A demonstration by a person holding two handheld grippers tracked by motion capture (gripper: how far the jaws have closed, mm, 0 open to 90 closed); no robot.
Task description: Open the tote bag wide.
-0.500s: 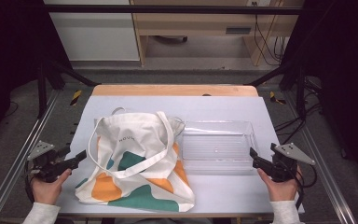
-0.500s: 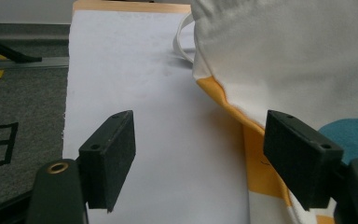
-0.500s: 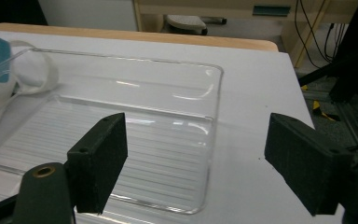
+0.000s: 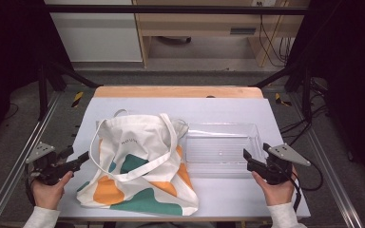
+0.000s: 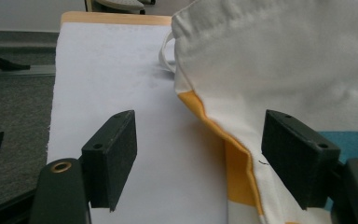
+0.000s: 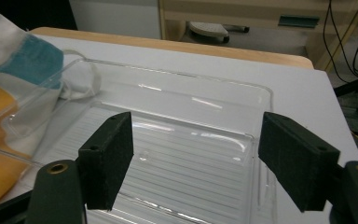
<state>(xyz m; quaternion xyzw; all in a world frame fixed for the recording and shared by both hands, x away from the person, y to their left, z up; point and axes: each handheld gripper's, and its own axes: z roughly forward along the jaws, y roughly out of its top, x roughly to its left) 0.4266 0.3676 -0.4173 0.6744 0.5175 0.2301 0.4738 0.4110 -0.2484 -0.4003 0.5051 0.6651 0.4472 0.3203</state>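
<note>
While both hands are kept at the near edge of the table [image 4: 228, 111], the tote bag [image 4: 140, 164] is seen lying flat on the white surface, left of centre, printed with orange and teal patches. Its handles [image 4: 171, 142] are draped loosely across the cream upper panel. A clear plastic tray [image 4: 221, 149] is set just right of the bag, its left rim touching or slightly overlapped by the bag's edge; which of the two cannot be told.

Left gripper [image 4: 83, 158] is held at the bag's left edge, jaws spread wide, nothing gripped. In the left gripper view the bag's orange-trimmed side seam [image 5: 233, 149] is seen running between the two pads, nearer the right pad, with bare table under the rest of the gap. No pad contact with the fabric is evident.

Right gripper [image 4: 247, 159] is held at the tray's near right corner, jaws also wide apart, nothing clamped. In the right gripper view the tray's ribbed floor [image 6: 191, 163] and near rim are framed between the pads, without contact.
</note>
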